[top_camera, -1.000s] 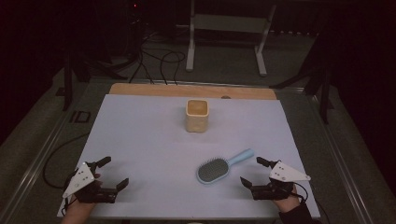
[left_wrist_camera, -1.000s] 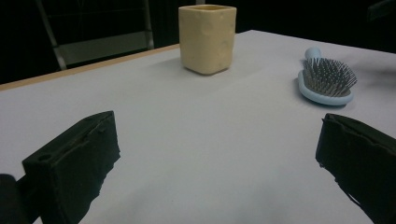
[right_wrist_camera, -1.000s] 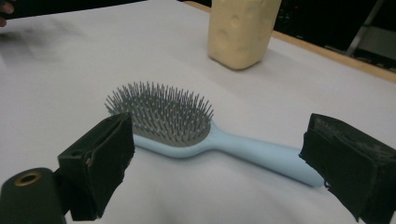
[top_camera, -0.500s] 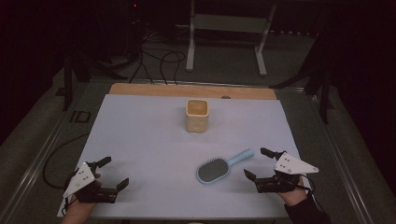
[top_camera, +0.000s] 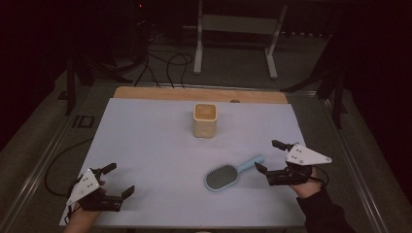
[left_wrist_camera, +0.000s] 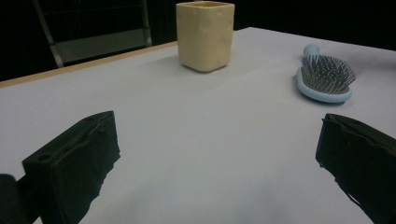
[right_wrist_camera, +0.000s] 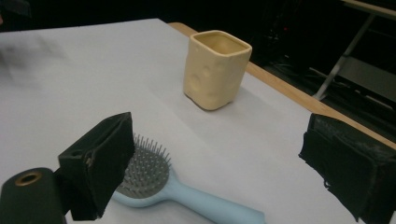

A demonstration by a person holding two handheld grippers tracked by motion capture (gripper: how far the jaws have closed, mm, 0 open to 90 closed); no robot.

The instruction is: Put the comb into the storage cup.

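Right claw: we see the right gripper [top_camera: 273, 158] at the lower right of the high view, jaws spread wide and grasping nothing, with the mouth turned toward the brush.
Why it sits so: we judge the wide spread is meant to take the brush handle, which lies just ahead of the jaws and apart from them.
Brush: the light blue plastic hairbrush with a grey bristle pad [top_camera: 224, 175] lies flat on the table, bristles up, at the lower centre of the high view; its handle slants up and right toward the right claw. In the right gripper view the brush [right_wrist_camera: 159, 184] lies at the lower centre of the frame, between the two black jaws.
Left claw: the left gripper [top_camera: 112, 180] rests low at the lower left of the high view, also released and empty, well apart from the brush; we take it to be waiting.
Cup: the pale yellow, square-sided ceramic cup with dimpled walls [top_camera: 204, 119] stands upright at the upper centre of the table, well apart from both claws, a likely place for the brush to go.
Table: the white-topped table with a wooden far edge [top_camera: 145, 141] carries all of it.
Hidden or unclear: the brush handle's end is cut off at the bottom of the right gripper view; we cannot see the cup's floor; the room behind is too dark to read.
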